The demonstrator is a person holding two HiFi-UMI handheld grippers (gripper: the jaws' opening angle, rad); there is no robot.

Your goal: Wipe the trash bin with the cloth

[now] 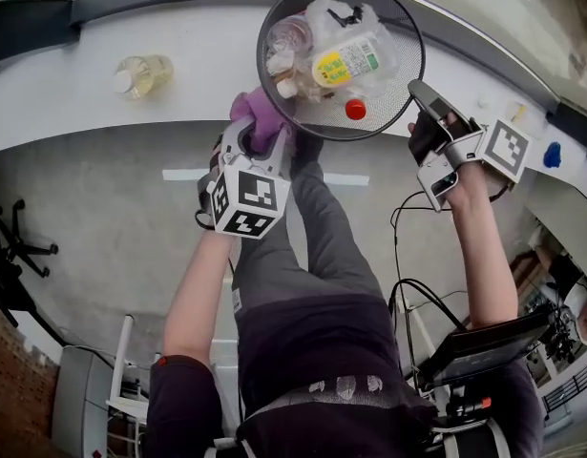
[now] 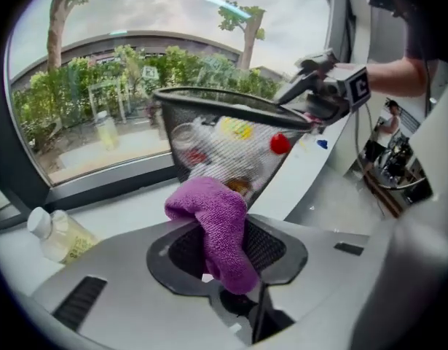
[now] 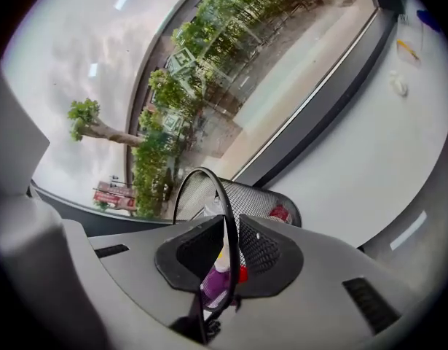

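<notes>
By the window (image 2: 100,86): pinching trash bin (image 1: 398,12) rim in right gripper (image 1: 425,98), cloth (image 1: 258,111) in left gripper (image 1: 264,141); probably just starting to wipe.

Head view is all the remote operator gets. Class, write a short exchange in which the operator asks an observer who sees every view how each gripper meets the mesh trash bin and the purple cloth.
Operator: Is the right gripper actually gripping the trash bin?
Observer: Yes. The right gripper view shows the thin rim wire standing between its jaws, which are closed on it.
Operator: And the cloth?
Observer: The left gripper view shows the left gripper pinching it; the free end bunches up toward the mesh side.
</notes>
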